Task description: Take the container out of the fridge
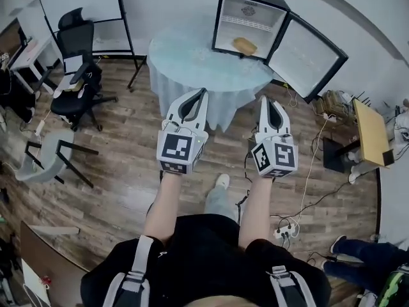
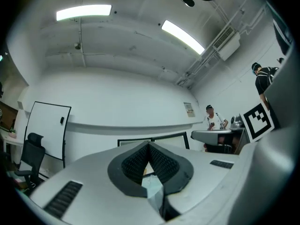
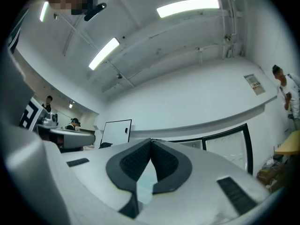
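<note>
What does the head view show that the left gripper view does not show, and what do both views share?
Only the head view: the yellowish container lying in plain sight inside the open fridge, the round table under the fridge, and the wooden floor.
Only the left gripper view: two ceiling lights, a person far off, and the left tool from close up, its jaws shut on nothing.
Both: the left tool, the right tool with its marker cube, the whiteboard and the black office chair.
</note>
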Action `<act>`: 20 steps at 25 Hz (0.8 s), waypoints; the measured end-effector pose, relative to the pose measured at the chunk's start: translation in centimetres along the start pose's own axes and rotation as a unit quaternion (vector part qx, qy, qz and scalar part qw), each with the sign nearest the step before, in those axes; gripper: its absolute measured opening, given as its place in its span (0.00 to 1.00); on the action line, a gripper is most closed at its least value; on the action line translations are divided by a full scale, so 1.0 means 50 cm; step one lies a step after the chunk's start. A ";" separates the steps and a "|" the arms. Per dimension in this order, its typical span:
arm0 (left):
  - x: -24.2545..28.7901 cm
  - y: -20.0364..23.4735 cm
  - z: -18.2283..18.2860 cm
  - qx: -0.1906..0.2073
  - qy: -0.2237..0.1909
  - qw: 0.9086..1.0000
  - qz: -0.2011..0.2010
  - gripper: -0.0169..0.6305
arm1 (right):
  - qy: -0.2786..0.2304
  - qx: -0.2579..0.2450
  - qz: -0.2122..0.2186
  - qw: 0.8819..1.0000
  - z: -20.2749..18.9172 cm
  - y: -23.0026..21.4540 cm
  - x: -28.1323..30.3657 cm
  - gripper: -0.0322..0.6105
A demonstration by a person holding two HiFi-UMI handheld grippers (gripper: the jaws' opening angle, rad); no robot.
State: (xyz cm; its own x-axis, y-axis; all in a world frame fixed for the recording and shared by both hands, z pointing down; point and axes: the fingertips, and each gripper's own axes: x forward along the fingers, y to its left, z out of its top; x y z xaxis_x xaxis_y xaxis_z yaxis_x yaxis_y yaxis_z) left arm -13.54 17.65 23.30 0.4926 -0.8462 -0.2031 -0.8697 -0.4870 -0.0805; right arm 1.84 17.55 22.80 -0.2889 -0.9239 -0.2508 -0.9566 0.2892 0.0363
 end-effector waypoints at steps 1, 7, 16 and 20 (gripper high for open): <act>0.023 -0.007 -0.026 -0.005 0.013 1.000 0.000 0.03 | 0.000 0.009 0.001 1.000 -0.012 -0.020 0.010 0.05; 0.142 -0.001 -0.159 -0.033 0.051 0.998 0.020 0.03 | 0.036 0.035 0.021 0.998 -0.150 -0.094 0.095 0.05; 0.389 0.019 -0.194 -0.034 0.067 0.997 0.031 0.03 | 0.031 0.054 0.057 0.996 -0.184 -0.220 0.288 0.05; 0.521 -0.024 -0.195 -0.042 0.063 0.997 0.006 0.03 | 0.037 0.049 0.049 0.997 -0.185 -0.325 0.356 0.05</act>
State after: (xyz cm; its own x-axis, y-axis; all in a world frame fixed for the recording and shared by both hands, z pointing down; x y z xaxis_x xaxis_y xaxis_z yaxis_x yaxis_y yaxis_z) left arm 0.63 -5.90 27.64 0.4874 -0.8696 -0.0797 -0.8722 -0.4892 0.0037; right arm 11.89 -5.91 26.70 -0.3857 -0.9054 -0.1776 -0.9165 0.3981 -0.0392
